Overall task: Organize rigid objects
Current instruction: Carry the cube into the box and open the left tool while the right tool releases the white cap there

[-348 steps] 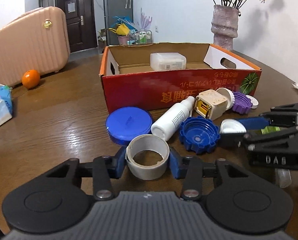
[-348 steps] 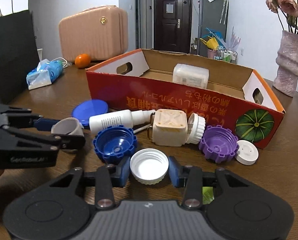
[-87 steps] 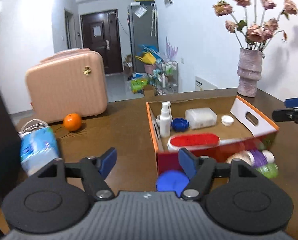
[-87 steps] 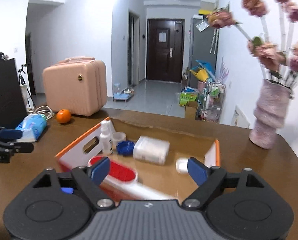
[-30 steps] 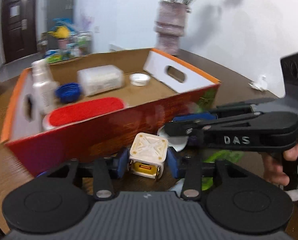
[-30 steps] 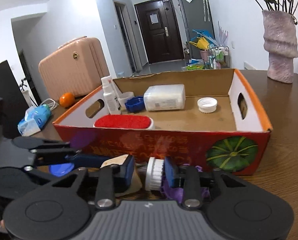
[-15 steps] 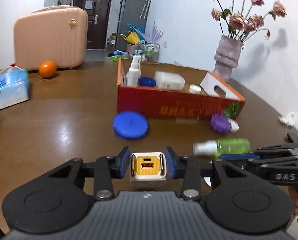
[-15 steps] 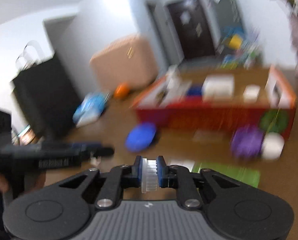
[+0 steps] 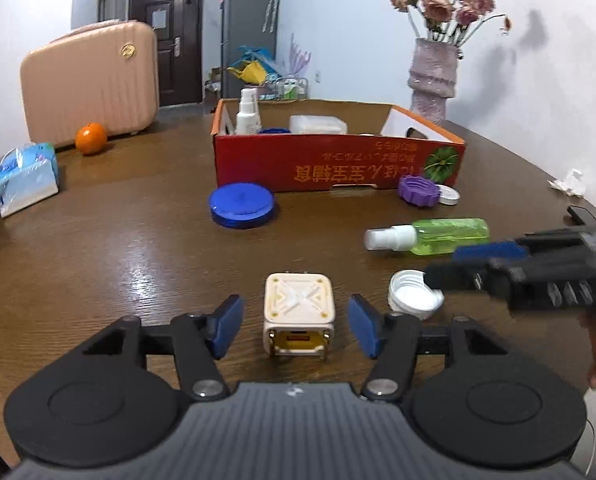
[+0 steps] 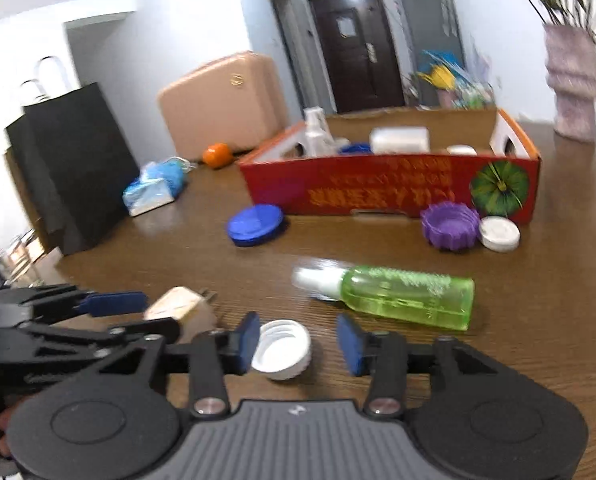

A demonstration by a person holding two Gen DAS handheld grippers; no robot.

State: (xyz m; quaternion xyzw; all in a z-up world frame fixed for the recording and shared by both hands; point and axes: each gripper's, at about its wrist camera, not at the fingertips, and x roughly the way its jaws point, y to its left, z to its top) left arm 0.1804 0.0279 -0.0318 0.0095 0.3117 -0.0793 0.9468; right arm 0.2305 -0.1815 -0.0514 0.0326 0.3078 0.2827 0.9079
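A home's entry and dining area is showing: pink suitcase (image 9: 92, 82) and dark front door (image 9: 166, 42) standing beyond the tongs, flower vase (image 9: 433, 76) sitting far right.

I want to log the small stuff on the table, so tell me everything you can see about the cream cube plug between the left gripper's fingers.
The plug is a cream, rounded cube that looks like hard plastic, with an embossed X on its top face. The side facing the camera has a yellow panel with a port; metal prongs stick out of the far side. It rests on the table, between the left gripper fingers, which have just opened and stand clear of it. A white cap lies just to its right, apart.
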